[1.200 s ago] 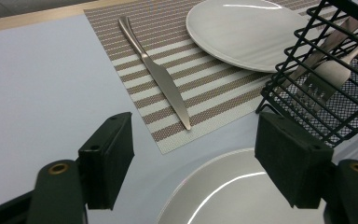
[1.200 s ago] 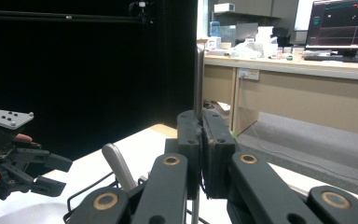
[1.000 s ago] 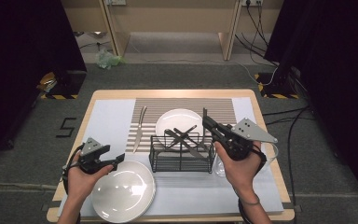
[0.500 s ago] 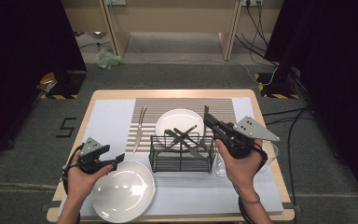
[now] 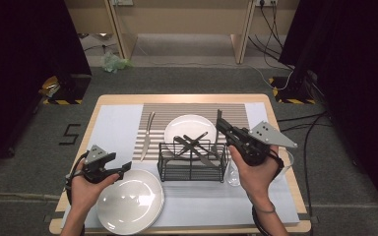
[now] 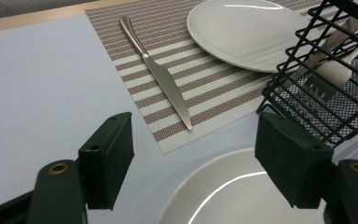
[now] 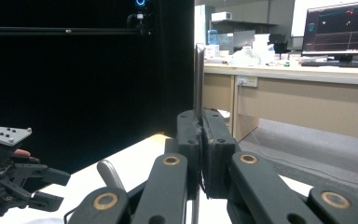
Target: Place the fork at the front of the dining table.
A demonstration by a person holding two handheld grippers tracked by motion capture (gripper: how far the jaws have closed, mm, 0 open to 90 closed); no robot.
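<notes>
Up above the wire basket (image 5: 192, 161), the right gripper (image 5: 221, 125) has its jaws clamped on a thin upright piece of cutlery (image 7: 198, 77). Near the table's (image 5: 285, 147) front left corner, the left gripper (image 5: 123, 168) hovers spread wide and empty beside the near plate (image 5: 130, 201); a knife (image 6: 158, 77) lies on the striped mat (image 6: 214, 93).

Two plates: one (image 5: 193, 127) at 12 o'clock, one (image 5: 130, 201) at 7 o'clock; one wire basket (image 5: 192, 161); one glass (image 5: 234, 172). One knife (image 5: 146, 136) at 10 o'clock on one striped mat (image 5: 152, 113).
</notes>
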